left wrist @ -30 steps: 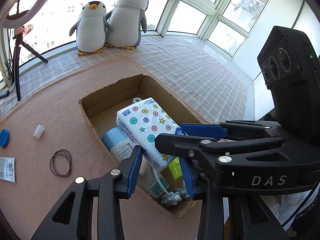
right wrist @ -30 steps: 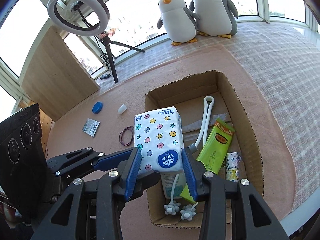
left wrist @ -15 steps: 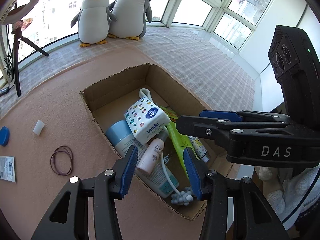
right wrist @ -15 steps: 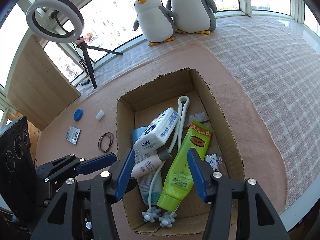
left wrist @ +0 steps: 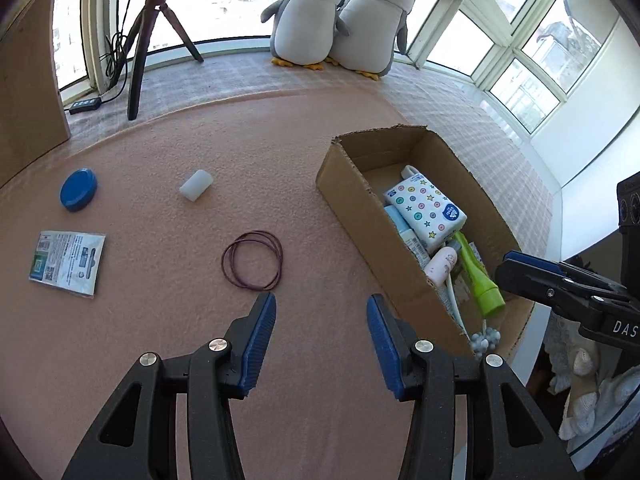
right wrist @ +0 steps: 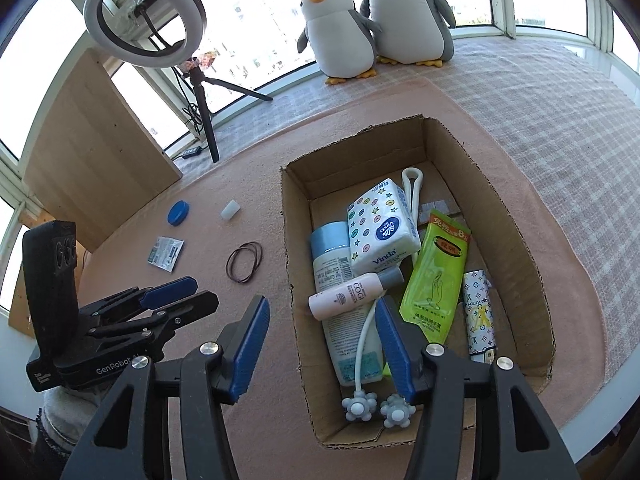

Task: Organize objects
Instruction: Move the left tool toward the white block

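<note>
A cardboard box (right wrist: 516, 216) (left wrist: 352, 196) on the pink mat holds a spotted tissue pack (right wrist: 382, 228) (left wrist: 426, 212), a blue-capped bottle (right wrist: 330, 248), a small pink bottle (right wrist: 348, 296), a green tube (right wrist: 440, 276) and a white massager (right wrist: 360, 404). My right gripper (right wrist: 322, 344) hangs open over the box's near left wall, nothing between its fingers. My left gripper (left wrist: 322, 340) is open above the mat, just short of the dark rubber bands (left wrist: 253, 260). A white cap (left wrist: 195, 185), a blue lid (left wrist: 78, 189) and a sachet (left wrist: 67, 262) lie further left.
Two plush penguins (left wrist: 340, 16) sit on the checked cloth by the windows. A ring light on a tripod (right wrist: 152, 28) and a wooden panel (right wrist: 96, 140) stand at the back left. The mat's edge runs close behind the box at the right.
The right gripper opened and let the tissue pack drop into the box, then drew back. The left gripper swung left, away from the box, toward the rubber bands.
</note>
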The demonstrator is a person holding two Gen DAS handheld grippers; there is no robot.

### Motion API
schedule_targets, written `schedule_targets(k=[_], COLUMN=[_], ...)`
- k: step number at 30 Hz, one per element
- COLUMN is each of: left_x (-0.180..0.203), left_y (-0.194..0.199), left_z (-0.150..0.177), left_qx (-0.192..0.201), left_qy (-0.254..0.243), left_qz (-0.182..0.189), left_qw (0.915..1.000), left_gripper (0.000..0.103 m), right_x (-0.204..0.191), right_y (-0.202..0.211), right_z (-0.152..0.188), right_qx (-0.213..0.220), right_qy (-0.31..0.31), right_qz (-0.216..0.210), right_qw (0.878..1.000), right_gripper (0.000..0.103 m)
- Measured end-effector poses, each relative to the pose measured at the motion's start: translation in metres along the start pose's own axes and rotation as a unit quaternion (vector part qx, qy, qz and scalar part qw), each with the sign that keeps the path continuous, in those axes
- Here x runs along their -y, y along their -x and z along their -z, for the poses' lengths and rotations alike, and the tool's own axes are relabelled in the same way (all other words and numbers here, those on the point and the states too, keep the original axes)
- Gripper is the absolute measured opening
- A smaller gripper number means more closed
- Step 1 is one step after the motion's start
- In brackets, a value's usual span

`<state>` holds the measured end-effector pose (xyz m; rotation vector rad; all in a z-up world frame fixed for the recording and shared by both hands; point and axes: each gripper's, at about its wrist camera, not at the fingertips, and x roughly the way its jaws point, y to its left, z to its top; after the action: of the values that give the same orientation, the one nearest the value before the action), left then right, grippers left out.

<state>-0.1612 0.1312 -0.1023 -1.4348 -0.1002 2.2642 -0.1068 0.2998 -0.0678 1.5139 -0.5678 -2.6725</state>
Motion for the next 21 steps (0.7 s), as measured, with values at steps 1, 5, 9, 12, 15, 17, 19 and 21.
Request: schedule_targets(k=[1,5,9,12,15,17,19,21], left_x=[-0.012,-0.041,-0.061,-0.068,-0.073,-0.073,-0.074,-0.074], left_y=[0.001,0.012,0.02,0.019,0.009,-0.003,-0.019,-0.035], left_z=[0.0,-0.005,-0.024,-0.043,-0.061,-0.07,-0.078,-0.083], left_qx=[-0.001,0.007,0.022,0.031,0.031,0.027,0.016,0.008], left_qy=[0.01,0.022,0.029,0.029,0.026,0.02,0.016,0.015], left_qz=[-0.008,-0.032,-0.048,-0.056,-0.06,-0.065,-0.07,-0.075], left_qw=[0.9999,0.9992,0.9982,0.9975,0.9974,0.9974,0.9973,0.997], left_gripper=[0.051,0.051,0.05,0.05,0.047,0.045,0.041,0.039], right_x=[-0.006,-0.027,-0.039,-0.043,-0.046,-0.045,-0.044,-0.042], right_y=[0.001,0.002,0.004,0.003,0.001,-0.001,-0.002,-0.004], right_z=[0.001,0.001,-0.001,-0.001,0.003,0.006,0.01,0.014], right_qx=[0.001,0.005,0.007,0.006,0.0,-0.006,-0.01,-0.016], right_qy=[0.009,0.04,0.045,0.044,0.041,0.037,0.03,0.024], right_qz=[0.003,0.011,0.003,-0.002,-0.006,-0.009,-0.011,-0.015], right_qw=[1.0,0.999,0.999,0.999,0.999,0.999,0.999,0.999], right_gripper=[0.051,0.051,0.051,0.052,0.052,0.052,0.052,0.052])
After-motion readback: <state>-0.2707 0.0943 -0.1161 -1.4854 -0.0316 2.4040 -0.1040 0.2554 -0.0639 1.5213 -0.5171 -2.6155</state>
